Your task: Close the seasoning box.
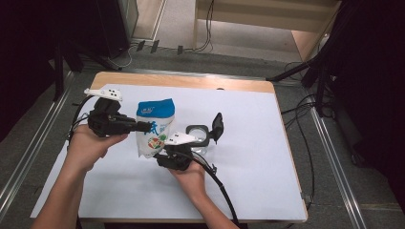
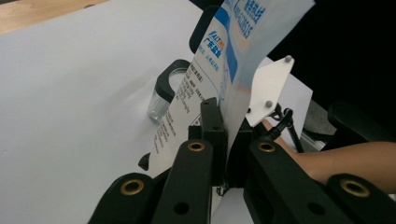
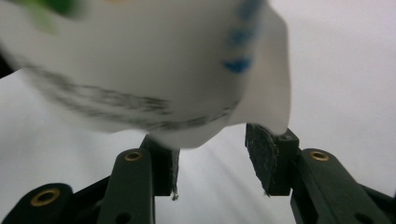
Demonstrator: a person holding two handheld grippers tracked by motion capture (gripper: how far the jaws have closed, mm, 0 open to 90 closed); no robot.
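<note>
The left gripper view showed the left gripper [image 2: 223, 140] with its jaws clamped on the edge of the bag [image 2: 219, 70], and behind it a glass jar [image 2: 164, 95] with an open black lid. In the right gripper view, the right gripper [image 3: 212, 161] had its 2 jaws apart under the blurred bag bottom [image 3: 154, 65], perhaps touching it. From above, the bag [image 1: 154, 126] stood upright, long axis vertical, on a white sheet [image 1: 248, 143] over a wooden table [image 1: 191, 81], with grey floor around it.
</note>
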